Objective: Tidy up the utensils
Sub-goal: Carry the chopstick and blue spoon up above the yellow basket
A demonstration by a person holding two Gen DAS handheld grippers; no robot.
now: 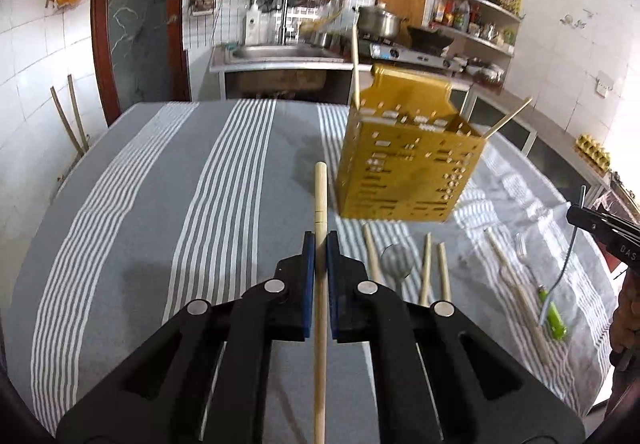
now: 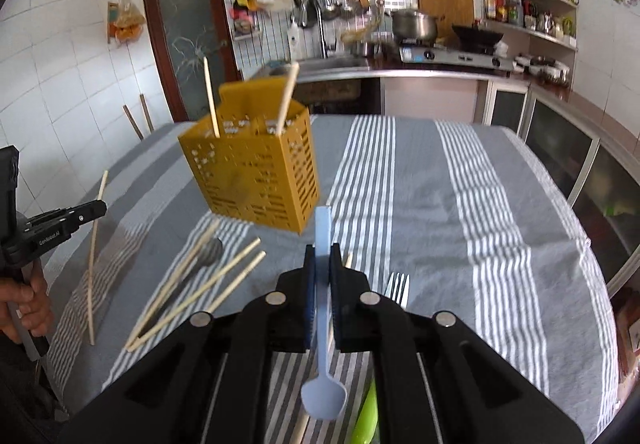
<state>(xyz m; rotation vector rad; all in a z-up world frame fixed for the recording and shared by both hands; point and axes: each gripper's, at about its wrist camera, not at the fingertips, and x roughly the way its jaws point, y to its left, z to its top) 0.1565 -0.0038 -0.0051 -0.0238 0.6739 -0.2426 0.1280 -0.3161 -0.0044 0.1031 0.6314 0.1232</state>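
A yellow perforated utensil holder (image 1: 404, 168) stands on the striped tablecloth with two chopsticks in it; it also shows in the right wrist view (image 2: 256, 176). My left gripper (image 1: 320, 244) is shut on a wooden chopstick (image 1: 320, 196), held above the table left of the holder. My right gripper (image 2: 322, 256) is shut on a light blue plastic spoon (image 2: 323, 324), handle forward, bowl toward the camera. Loose chopsticks (image 2: 200, 292), a metal spoon (image 2: 208, 252) and a fork (image 2: 397, 286) lie on the cloth in front of the holder.
A green lighter (image 1: 554, 318) lies near the table's right edge. The table (image 2: 440, 184) carries a grey and white striped cloth. A sink (image 1: 276, 52), stove and shelves stand behind. The left gripper shows from the side in the right wrist view (image 2: 60, 224).
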